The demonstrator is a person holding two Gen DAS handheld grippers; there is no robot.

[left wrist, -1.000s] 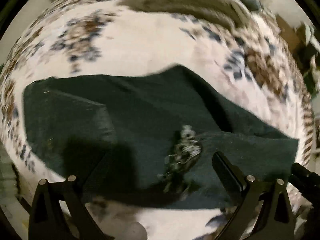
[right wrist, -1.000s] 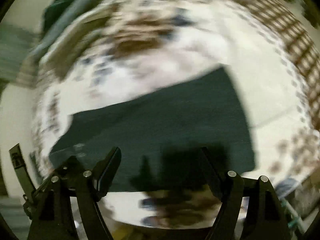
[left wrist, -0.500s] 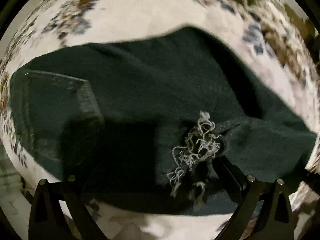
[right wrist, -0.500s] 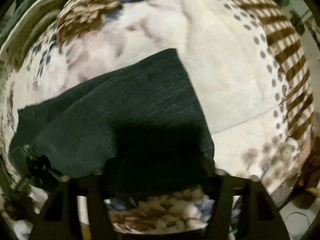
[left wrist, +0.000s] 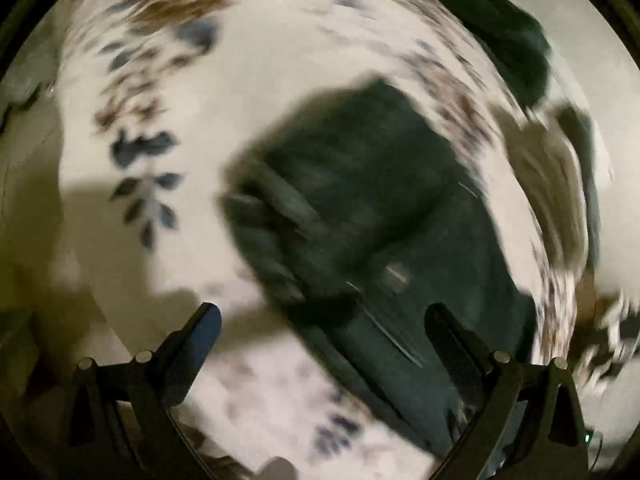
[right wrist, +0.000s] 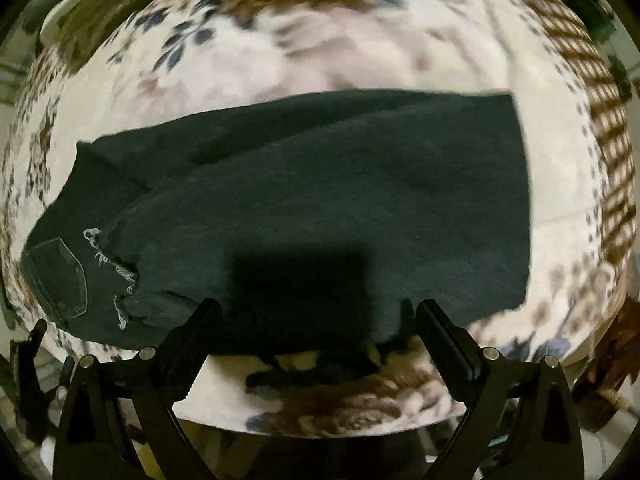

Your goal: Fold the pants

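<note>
2 grippers (right wrist: 316,312) spread — pants (right wrist: 320,200) flat

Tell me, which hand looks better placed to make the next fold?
Probably the right: its open fingers sit squarely at the near edge of the folded pants. The left view is blurred and angled off to one side.

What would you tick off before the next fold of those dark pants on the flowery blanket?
1. Right gripper open, nothing between its fingers: ok; its jaws have just been opening.
2. Left gripper open and empty: ok.
3. Pants lie folded over on the blanket: ok.
4. Layers lined up at the frayed hem: not ok, the pocket end sticks out past it.
5. Left wrist view sharp enough to aim: not ok, blurred.
</note>
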